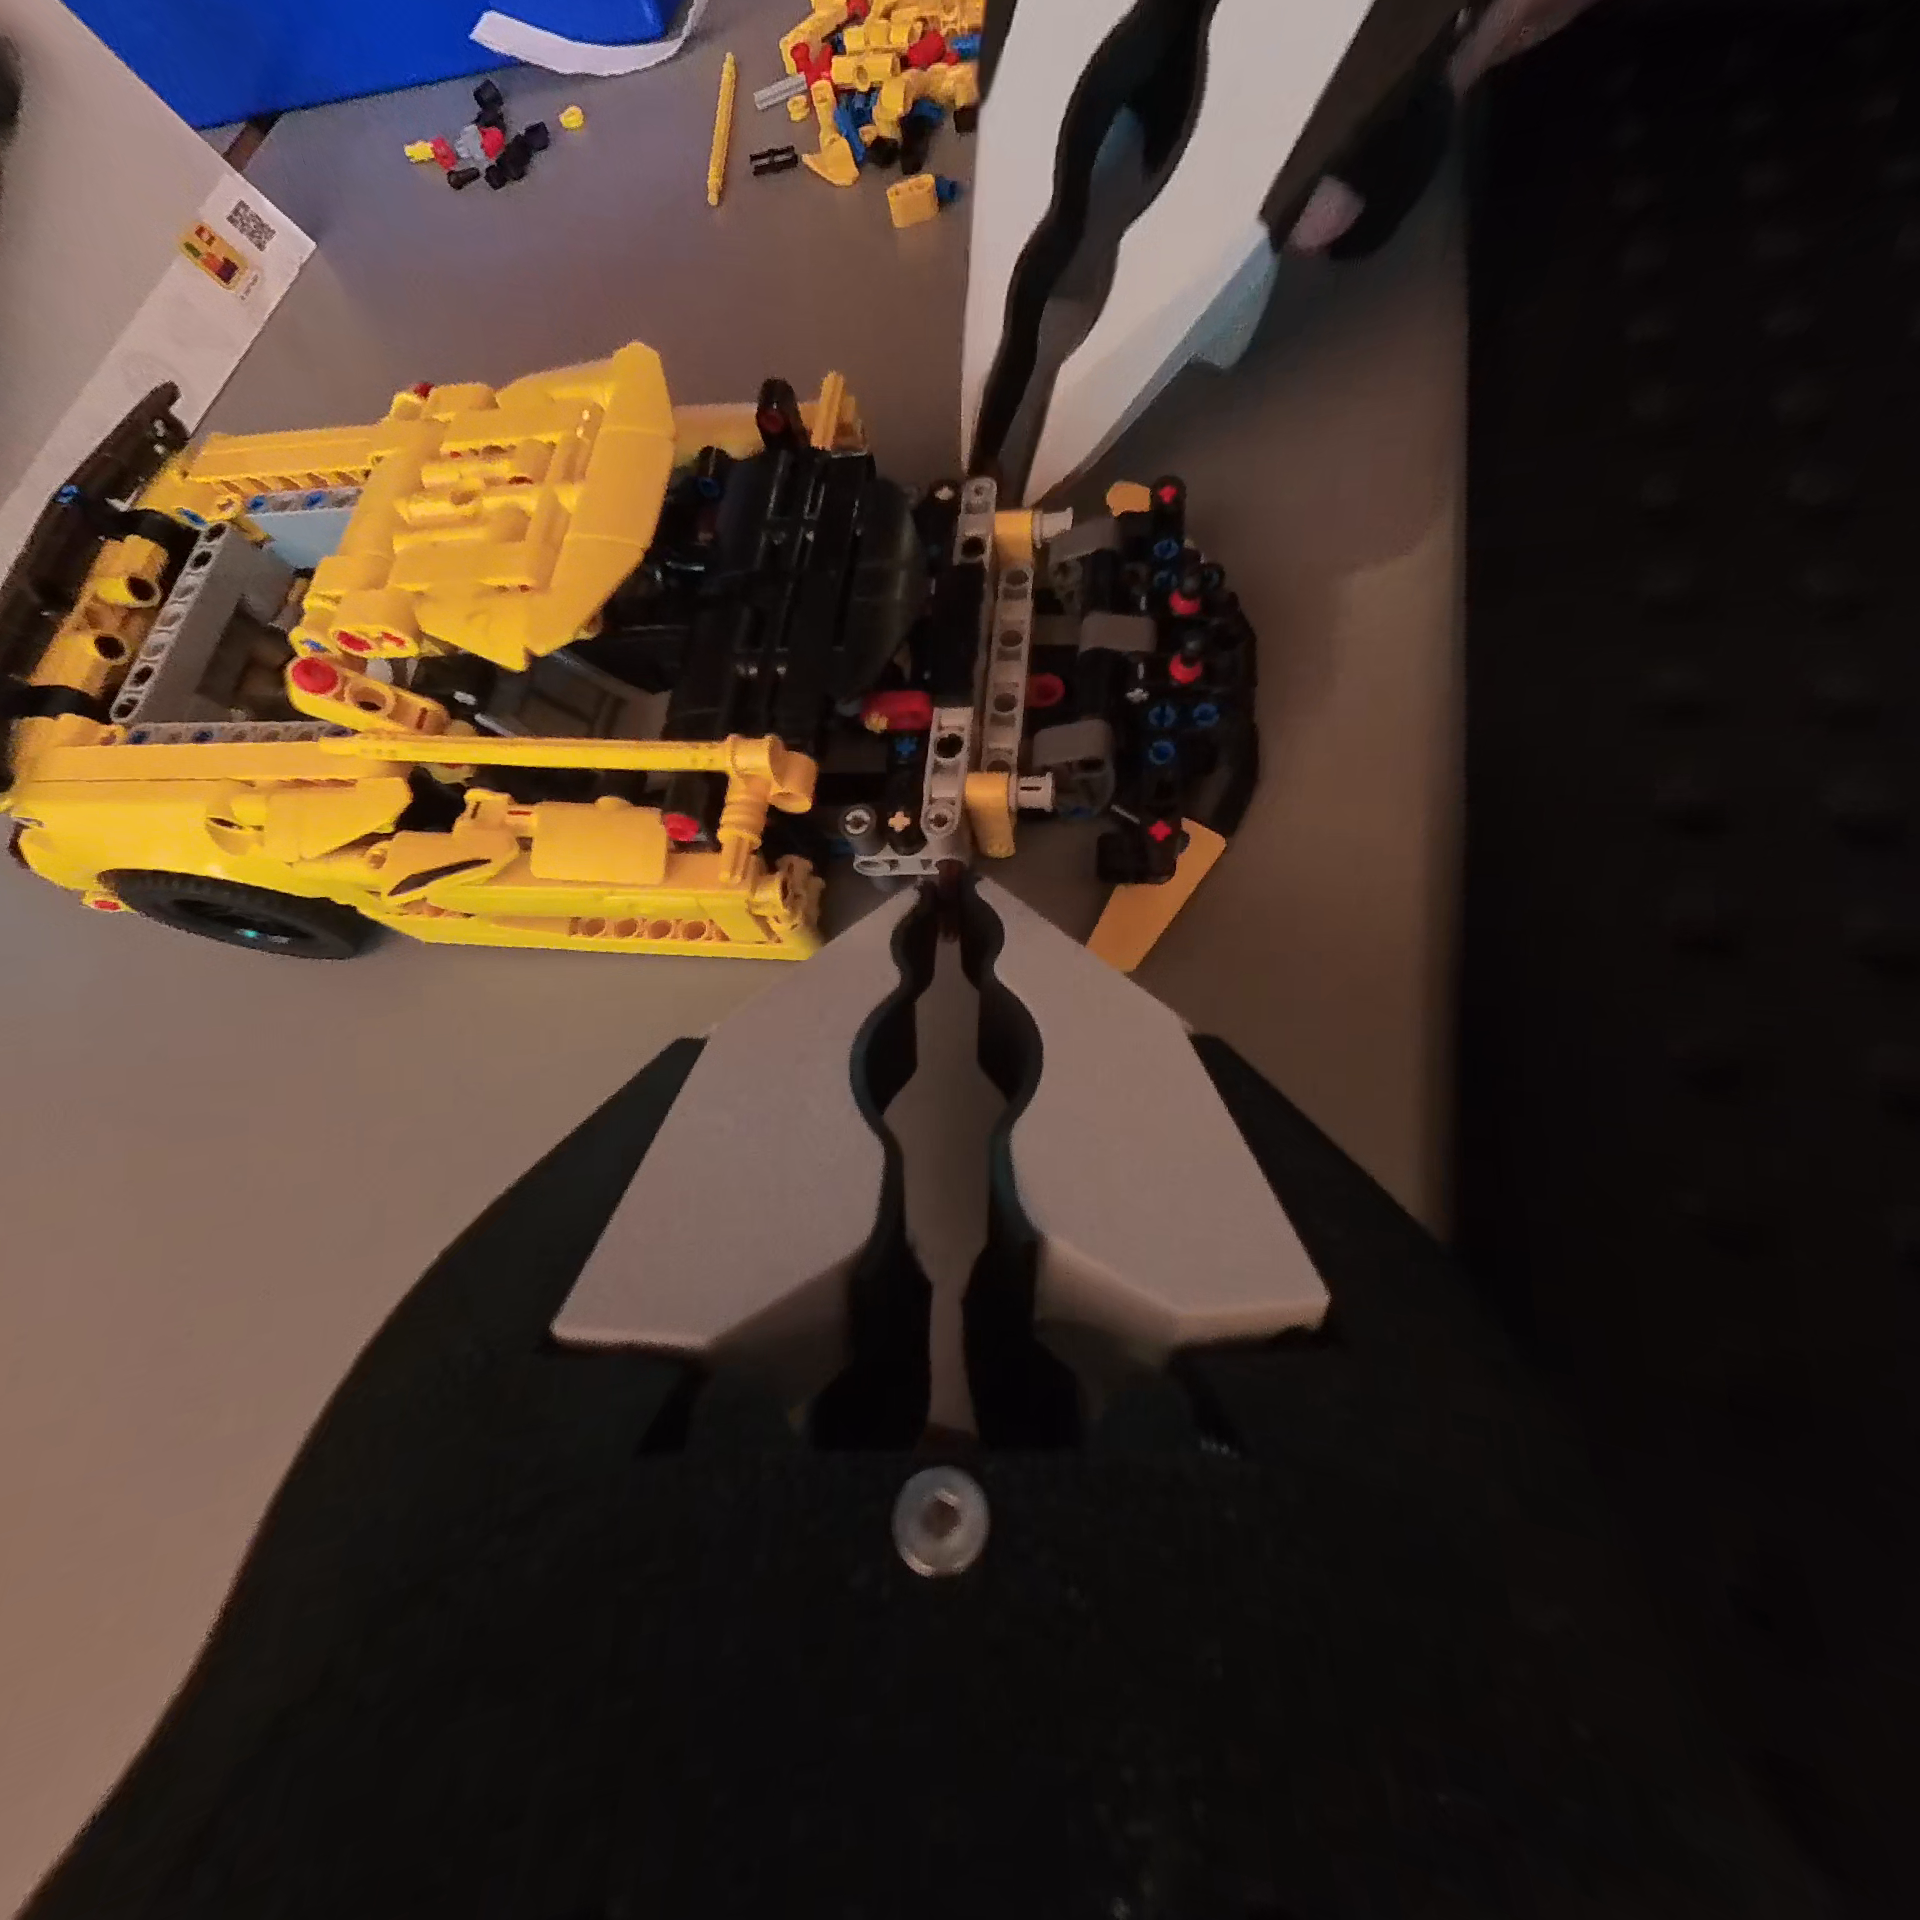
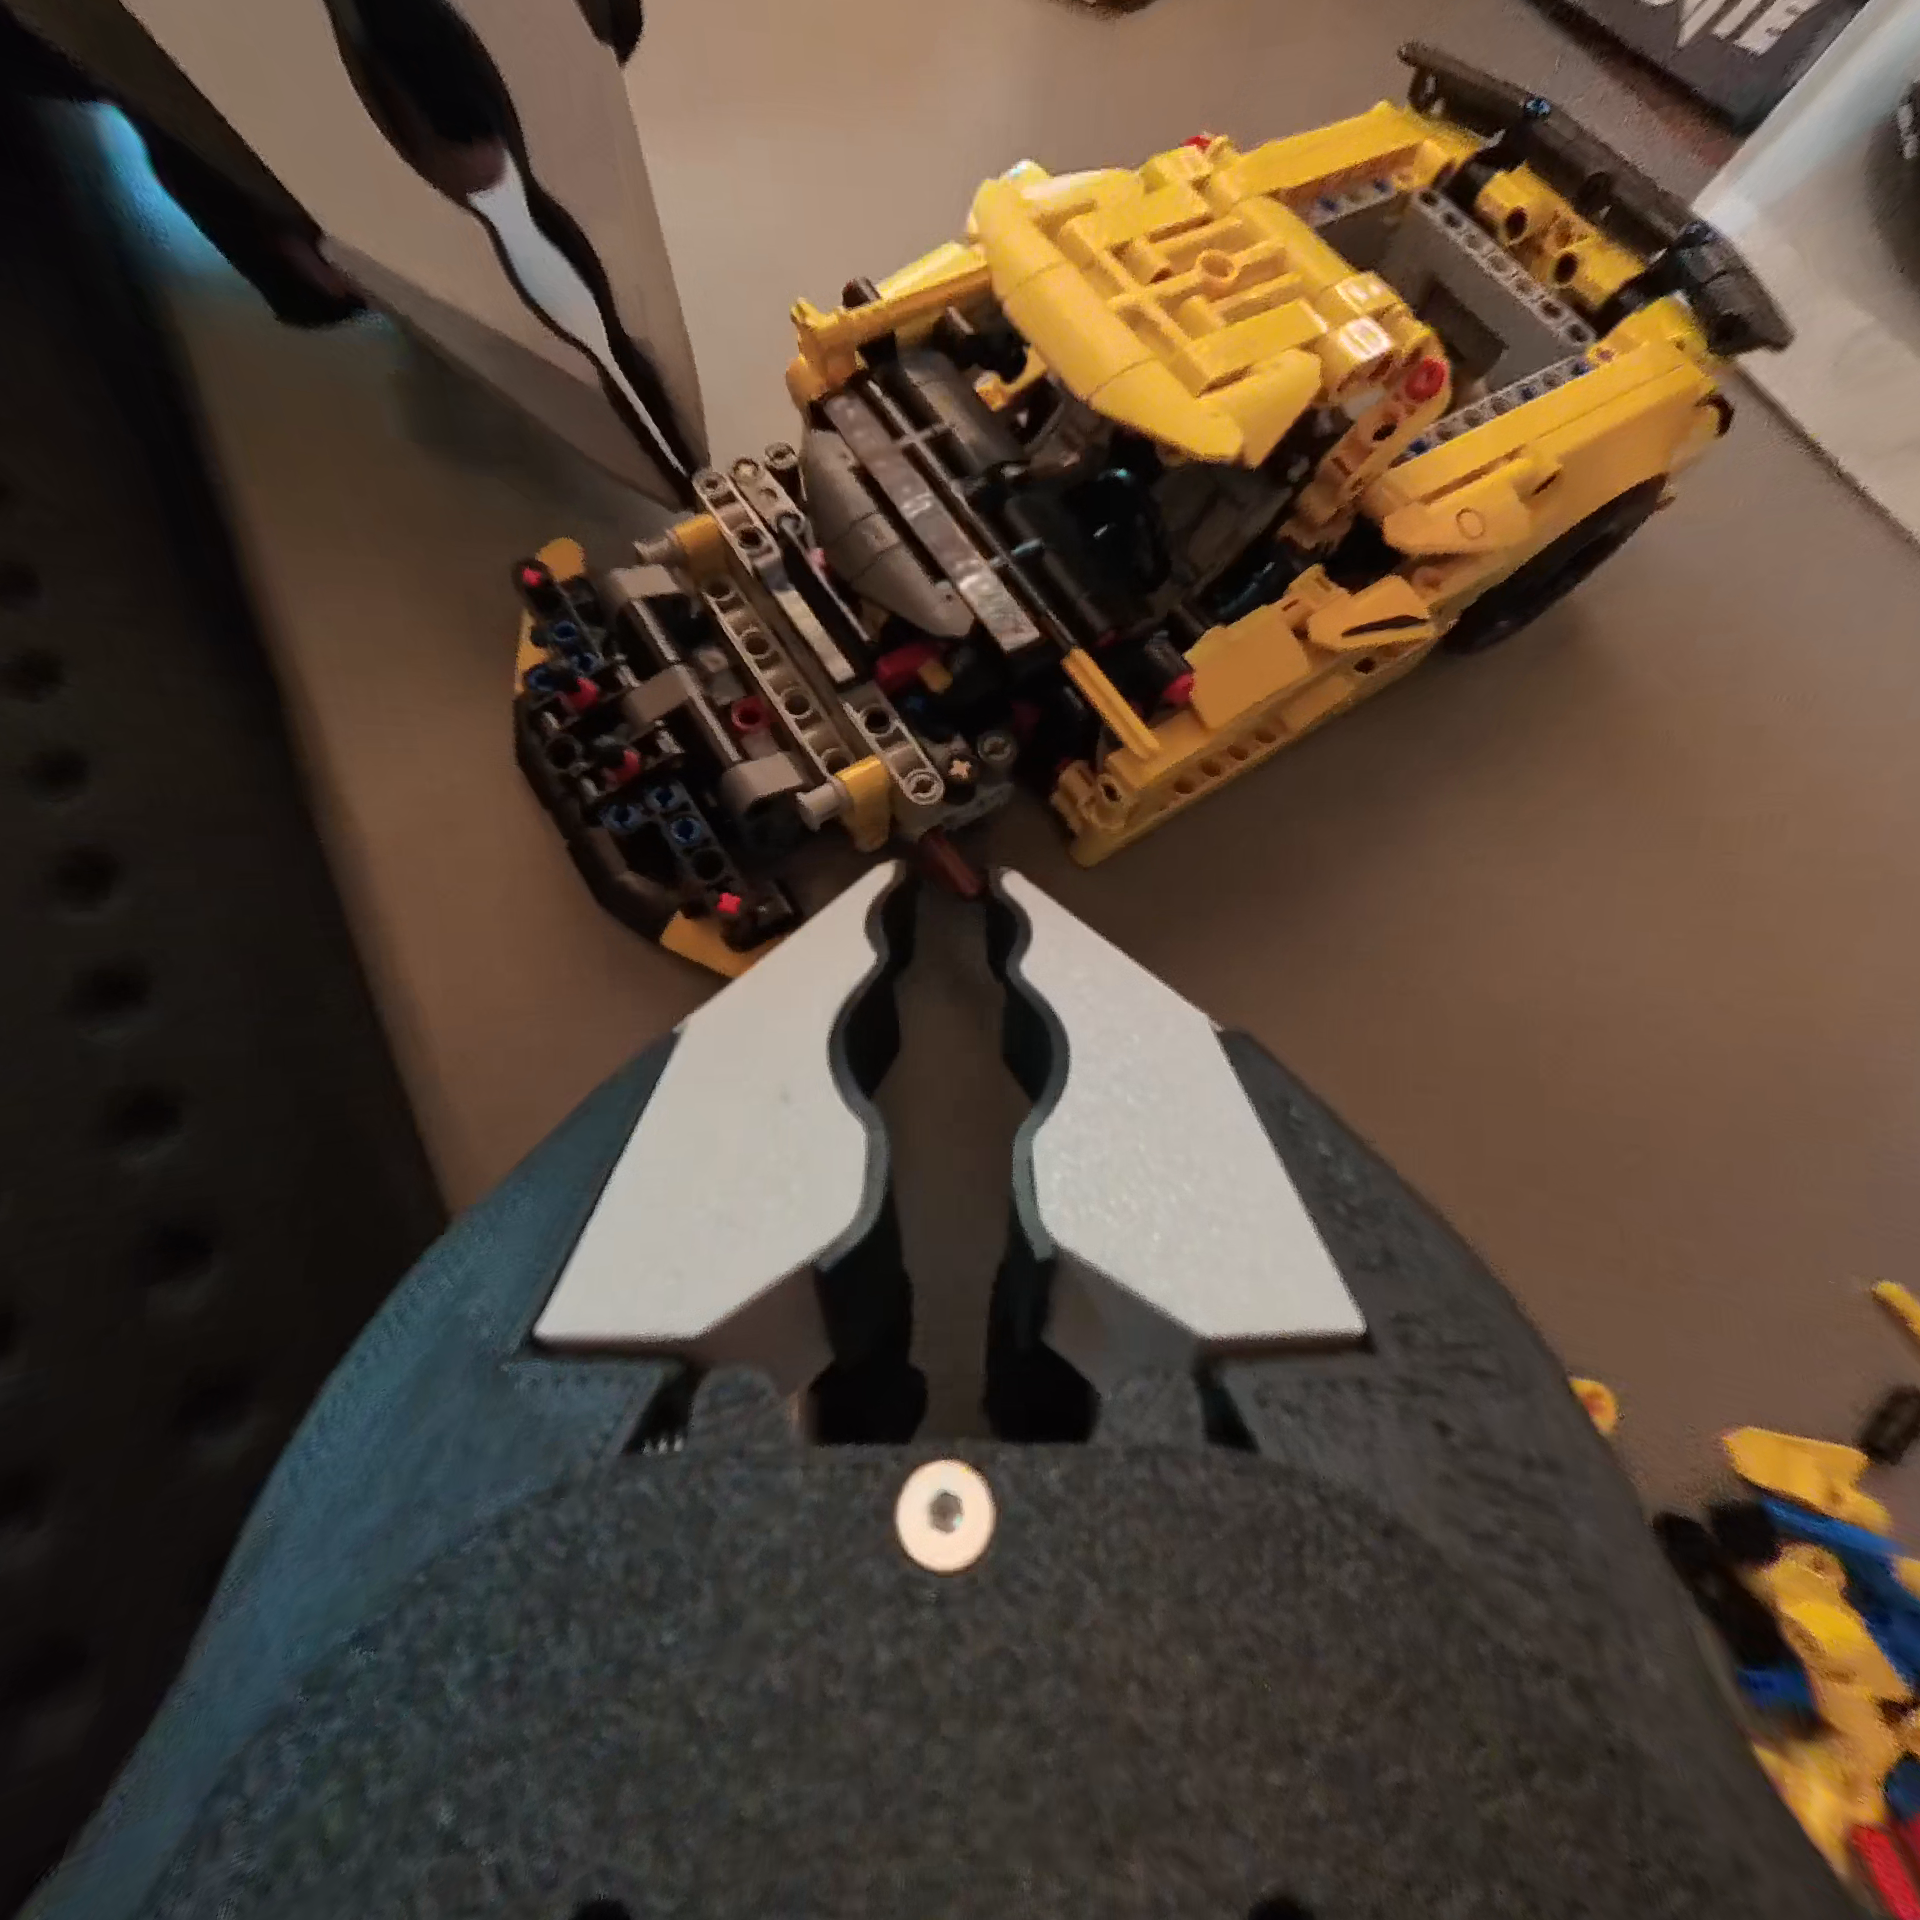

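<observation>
The left tool (image 1: 943, 914) is nearly closed on a small dark pin at the near end of the grey front axle beam (image 1: 982, 665) of a yellow brick car (image 1: 499, 665). The right tool (image 2: 951, 883) pinches a brown pin (image 2: 954, 860) at the beam's opposite end, its tips not quite meeting. The two tools thus face each other across the car's bare nose, each showing in the other's view at the beam's far end. The car lies on the counter (image 1: 312, 1143), its long axis crosswise to both tools, rear pointing left in the left wrist view. Loose bricks (image 1: 883, 83) lie well beyond it, with a booklet (image 1: 208, 270) and a blue box (image 1: 364, 42).
</observation>
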{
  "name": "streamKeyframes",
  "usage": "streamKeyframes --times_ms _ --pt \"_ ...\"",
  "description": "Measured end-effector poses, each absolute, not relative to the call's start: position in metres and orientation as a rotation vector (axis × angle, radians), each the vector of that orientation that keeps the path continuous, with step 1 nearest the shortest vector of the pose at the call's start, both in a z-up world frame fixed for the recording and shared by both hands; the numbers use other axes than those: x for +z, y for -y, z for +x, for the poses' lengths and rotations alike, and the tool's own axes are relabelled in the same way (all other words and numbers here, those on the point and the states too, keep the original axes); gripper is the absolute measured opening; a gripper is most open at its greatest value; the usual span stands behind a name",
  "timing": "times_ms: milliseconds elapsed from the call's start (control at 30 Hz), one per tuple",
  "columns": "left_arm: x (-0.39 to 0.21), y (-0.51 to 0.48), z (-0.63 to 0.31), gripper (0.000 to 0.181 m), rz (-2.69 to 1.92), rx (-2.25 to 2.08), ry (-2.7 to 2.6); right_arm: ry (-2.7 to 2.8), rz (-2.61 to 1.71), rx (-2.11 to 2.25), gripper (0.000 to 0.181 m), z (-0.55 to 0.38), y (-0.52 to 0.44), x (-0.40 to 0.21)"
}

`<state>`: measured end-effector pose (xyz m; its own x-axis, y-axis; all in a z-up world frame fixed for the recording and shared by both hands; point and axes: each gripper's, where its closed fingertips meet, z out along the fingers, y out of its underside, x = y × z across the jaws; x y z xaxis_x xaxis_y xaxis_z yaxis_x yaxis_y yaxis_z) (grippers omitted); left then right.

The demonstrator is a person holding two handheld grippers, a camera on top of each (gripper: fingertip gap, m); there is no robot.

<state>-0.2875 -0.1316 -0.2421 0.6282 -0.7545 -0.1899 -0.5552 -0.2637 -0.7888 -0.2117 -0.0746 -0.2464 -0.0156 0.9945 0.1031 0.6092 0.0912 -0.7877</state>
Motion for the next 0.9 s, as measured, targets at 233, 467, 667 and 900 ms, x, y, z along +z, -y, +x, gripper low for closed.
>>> streamKeyframes --times_ms 233,467,667,900 --pt "-0.242 0.131 -0.286 0.001 -1.953 -0.298 -1.028 1.623 -1.534 0.887 0.014 -0.219 0.084 -0.224" --pt "-0.22 0.118 -0.293 0.003 -1.922 -0.351 -0.841 1.602 -1.567 0.944 0.026 -0.243 0.094 -0.227" --pt "-0.223 0.112 -0.272 0.015 -1.934 -0.43 -0.848 1.658 -1.495 0.871 0.021 -0.254 0.098 -0.23" --pt "-0.233 0.105 -0.261 0.011 -1.899 -0.286 -0.945 1.716 -1.244 0.502 0.011 -0.254 0.093 -0.229"
